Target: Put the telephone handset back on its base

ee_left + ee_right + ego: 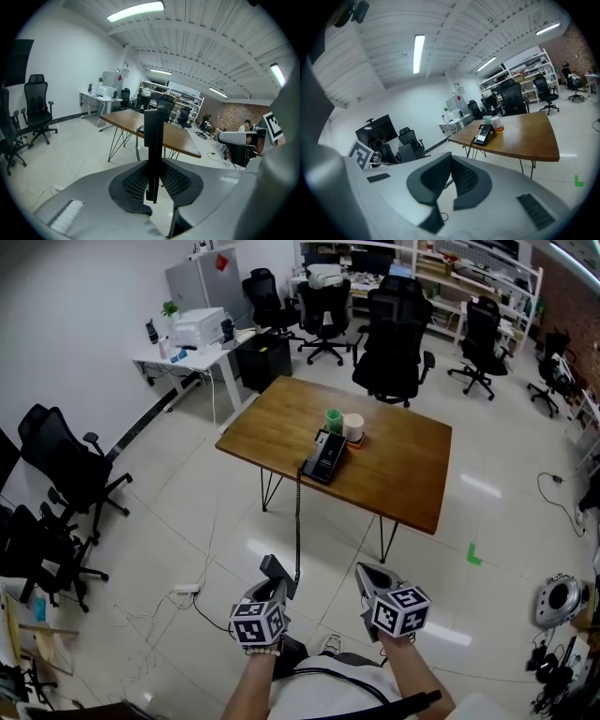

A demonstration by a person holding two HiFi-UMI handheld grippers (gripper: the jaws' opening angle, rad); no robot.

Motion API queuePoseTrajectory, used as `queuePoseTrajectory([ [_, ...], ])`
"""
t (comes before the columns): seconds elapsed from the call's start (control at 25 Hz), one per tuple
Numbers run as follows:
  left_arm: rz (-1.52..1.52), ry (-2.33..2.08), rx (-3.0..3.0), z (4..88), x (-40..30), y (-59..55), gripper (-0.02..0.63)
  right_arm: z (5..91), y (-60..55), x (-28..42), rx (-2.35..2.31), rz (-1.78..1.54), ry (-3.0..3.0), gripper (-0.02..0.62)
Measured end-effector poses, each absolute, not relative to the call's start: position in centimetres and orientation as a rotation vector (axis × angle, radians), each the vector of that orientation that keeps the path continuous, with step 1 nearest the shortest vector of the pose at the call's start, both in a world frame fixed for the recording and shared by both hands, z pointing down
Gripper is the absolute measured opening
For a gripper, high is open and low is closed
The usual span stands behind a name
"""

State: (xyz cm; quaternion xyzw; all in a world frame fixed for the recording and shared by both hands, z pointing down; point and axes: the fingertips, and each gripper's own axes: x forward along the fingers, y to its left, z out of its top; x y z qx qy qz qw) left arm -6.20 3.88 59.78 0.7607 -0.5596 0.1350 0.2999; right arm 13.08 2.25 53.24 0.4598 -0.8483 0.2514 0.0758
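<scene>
Handset (153, 126) is sitting clamped in your left tool (153, 179), standing upright between the pads, which are pinching it on both flat sides. Your right tool (452, 161) is carrying nothing, its pads are meeting at the tips, and it is hovering just beside the left one. You are standing on the floor well apart from the bench (403, 470), so the handset is hanging out over the tiles, nowhere near its cradle. The base (325, 457) is resting on the bench near its middle, just beside a green cup (333, 419) and a white cup (353, 427). The cord (298, 521) is running from the base off the near edge and down towards your left tool.

Judging the step: you are carrying the handset back, with the placing not yet begun. The next move is calling for a walk up to the bench. After that it is asking for the handset to be lined up lengthways over the base and lowered flat. You are needing to watch the cord slack so it is not dragging the base or catching the cups, and you are letting go only once the handset is seating properly.
</scene>
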Motion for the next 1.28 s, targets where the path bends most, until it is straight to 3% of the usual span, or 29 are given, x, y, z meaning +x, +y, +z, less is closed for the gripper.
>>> queuePoseTrajectory([
  [0.76,0.408,-1.369,2.041,61.7,-5.6,-4.7,0.074,54.6,-5.5,14.7,1.487,0.819,-2.488,0.009],
  [1.28,0.460,-1.230,2.087,62.1,-8.6,-14.9,0.074,53.8,-15.1,11.6,1.598,0.807,-2.421,0.009],
])
